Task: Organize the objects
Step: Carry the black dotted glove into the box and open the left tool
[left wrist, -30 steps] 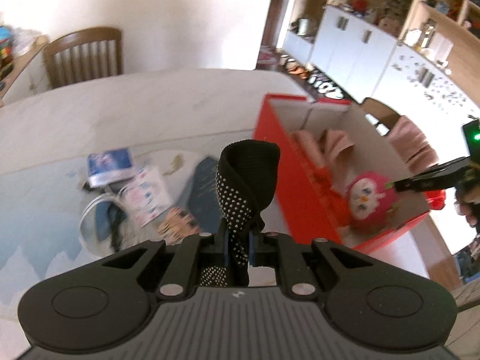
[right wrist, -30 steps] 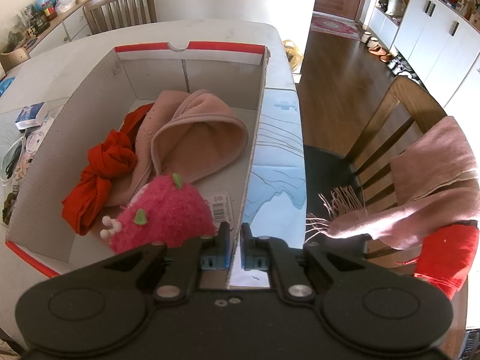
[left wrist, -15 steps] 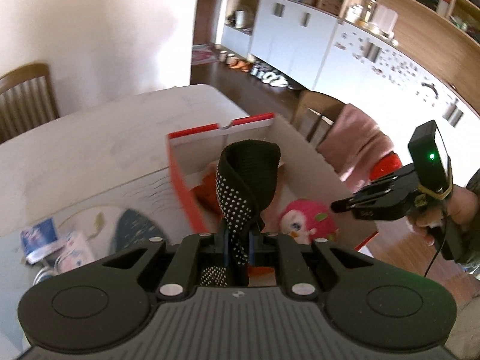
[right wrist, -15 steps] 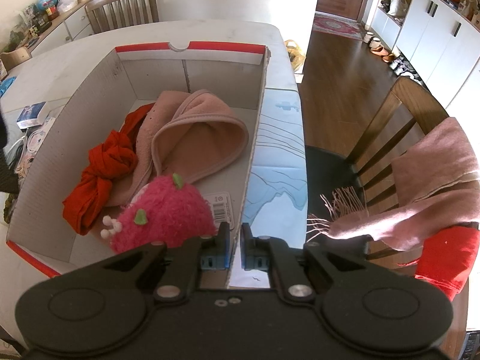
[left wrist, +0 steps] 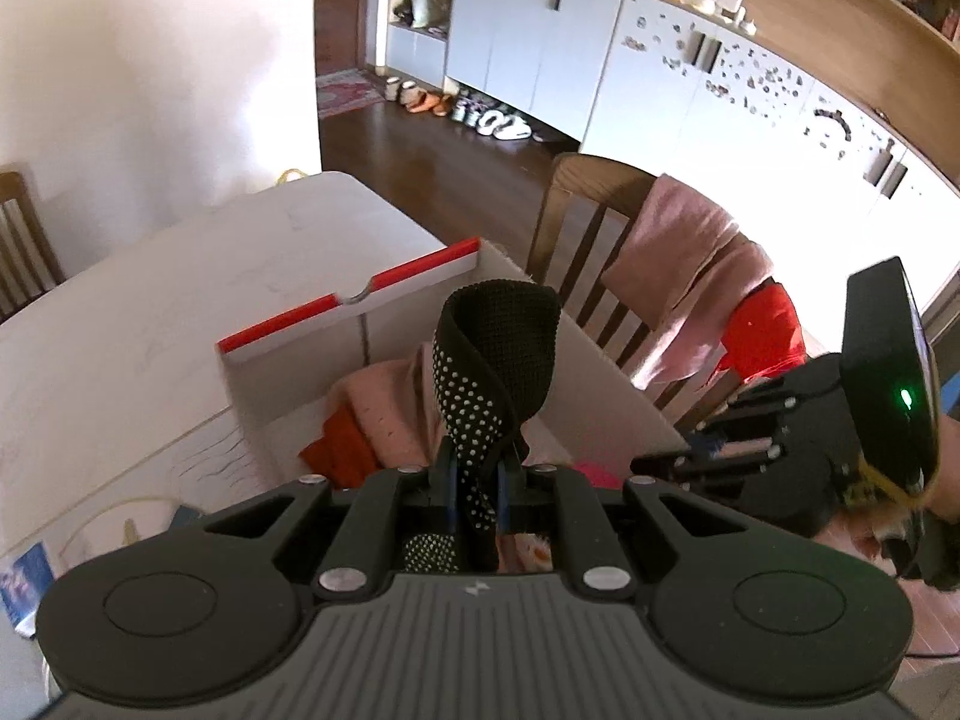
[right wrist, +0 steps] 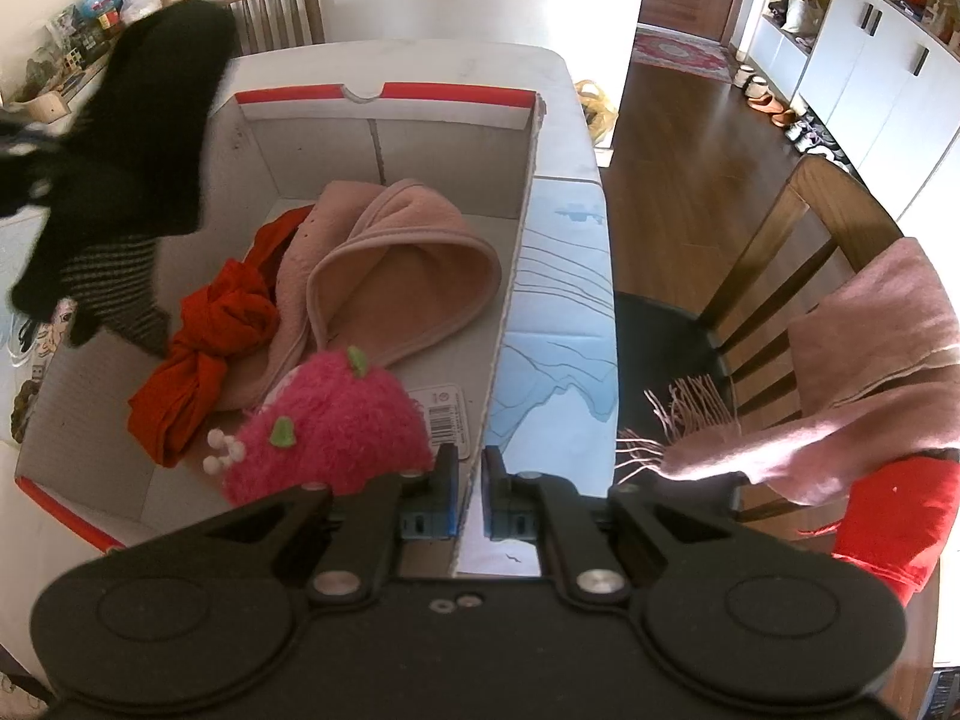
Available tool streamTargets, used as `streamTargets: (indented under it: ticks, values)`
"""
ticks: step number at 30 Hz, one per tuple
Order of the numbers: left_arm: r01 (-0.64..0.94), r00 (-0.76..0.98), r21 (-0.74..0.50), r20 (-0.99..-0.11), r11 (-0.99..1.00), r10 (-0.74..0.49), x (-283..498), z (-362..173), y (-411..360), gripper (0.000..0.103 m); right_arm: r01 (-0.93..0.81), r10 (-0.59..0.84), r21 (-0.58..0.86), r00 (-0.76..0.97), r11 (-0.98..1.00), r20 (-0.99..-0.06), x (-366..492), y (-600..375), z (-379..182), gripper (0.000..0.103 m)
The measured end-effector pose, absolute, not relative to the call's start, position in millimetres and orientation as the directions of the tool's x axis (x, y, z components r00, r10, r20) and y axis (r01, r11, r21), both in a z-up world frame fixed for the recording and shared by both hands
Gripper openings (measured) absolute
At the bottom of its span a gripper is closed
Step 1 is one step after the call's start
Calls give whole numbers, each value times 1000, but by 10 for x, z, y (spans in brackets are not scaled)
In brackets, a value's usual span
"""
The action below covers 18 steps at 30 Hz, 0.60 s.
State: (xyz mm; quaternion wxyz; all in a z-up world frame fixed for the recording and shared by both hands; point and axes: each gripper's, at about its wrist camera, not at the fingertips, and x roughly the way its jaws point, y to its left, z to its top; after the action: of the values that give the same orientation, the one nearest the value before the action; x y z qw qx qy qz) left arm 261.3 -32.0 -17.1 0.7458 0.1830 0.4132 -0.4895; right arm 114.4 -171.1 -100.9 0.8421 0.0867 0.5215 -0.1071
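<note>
Sock (left wrist: 498, 360), black with white dots, is pinched in the left claw (left wrist: 477, 480) above the box (right wrist: 384, 138). Right claw (right wrist: 471, 492) pinches the box's side wall. Dropped too soon, the sock could catch on the rim and fall onto the tabletop (left wrist: 150, 300).

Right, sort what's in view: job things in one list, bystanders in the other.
Job: black dotted sock held by the left gripper; right gripper clamping the box wall; red-edged box; inside it the pink fuzzy toy, red cloth, pink hat.

Lying about: chair, pink scarf, floor shoes.
</note>
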Motion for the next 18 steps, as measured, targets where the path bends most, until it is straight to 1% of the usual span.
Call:
streamTargets:
  ticks: [4,10,18]
  values:
    - [889,190,-94,-815,448,-548,2662,-305,-561,11,268,-85,38,434,963,-897,1142,-1716,-1006,7]
    - [881,173,-85,-858,466,-484,2756,-620,-811,11,268,-78,46,435,962,-897,1142,-1730,-1004,7]
    - [865,151,-72,-907,496,-394,2878,-999,-925,11,263,-66,57,436,963,-897,1142,-1751,-1012,8]
